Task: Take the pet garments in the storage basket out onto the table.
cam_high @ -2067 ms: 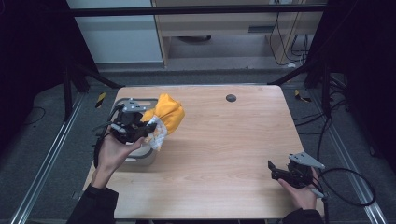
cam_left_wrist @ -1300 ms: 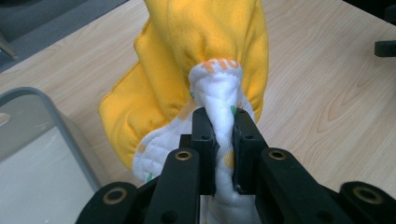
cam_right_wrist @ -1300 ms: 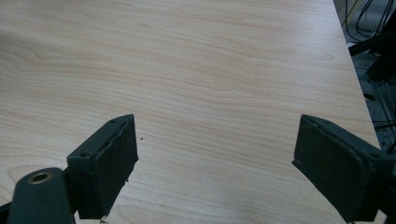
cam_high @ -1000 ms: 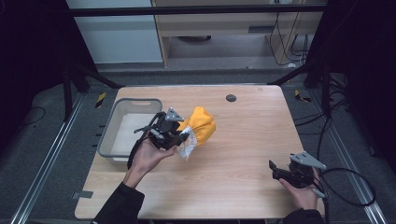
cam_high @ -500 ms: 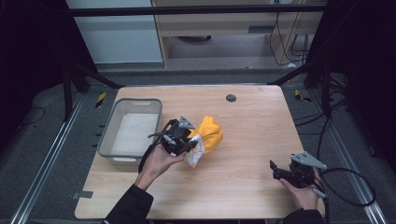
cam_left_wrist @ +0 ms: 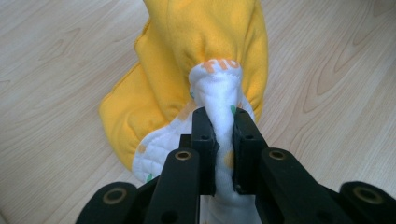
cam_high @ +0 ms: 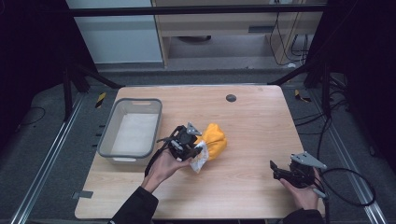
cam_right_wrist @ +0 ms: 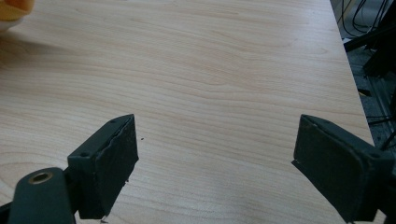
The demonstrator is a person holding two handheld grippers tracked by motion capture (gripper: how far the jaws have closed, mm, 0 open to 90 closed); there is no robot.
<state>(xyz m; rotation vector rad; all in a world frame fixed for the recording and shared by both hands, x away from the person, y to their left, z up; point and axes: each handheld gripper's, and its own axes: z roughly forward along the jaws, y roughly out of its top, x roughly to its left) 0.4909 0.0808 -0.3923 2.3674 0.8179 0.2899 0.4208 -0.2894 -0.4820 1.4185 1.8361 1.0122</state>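
A yellow cloth with a white printed lining (cam_high: pixel 212 141) rests bunched on the wooden table (cam_high: pixel 252 121) near its middle. My left gripper (cam_high: pixel 194 149) is shut on the cloth's white edge; in the left gripper view the two jaws pinch a fold of the white lining (cam_left_wrist: pixel 223 116) while the yellow part (cam_left_wrist: pixel 201 42) spreads beyond them. My right gripper (cam_high: pixel 276 169) is held low near the table's front right, jaws wide apart with nothing between them (cam_right_wrist: pixel 215 163). A corner of the yellow cloth (cam_right_wrist: pixel 14 9) peeks in at that view's top left.
A grey plastic bin (cam_high: pixel 112 135) with a white bottom stands at the table's left side, just left of my left hand. A small dark round hole (cam_high: pixel 230 98) marks the far middle of the tabletop. Cables lie on the floor to the right.
My left gripper has carried the cloth from over the bin rightward and down to the table's middle, uncovering the bin. The right gripper has stayed put.
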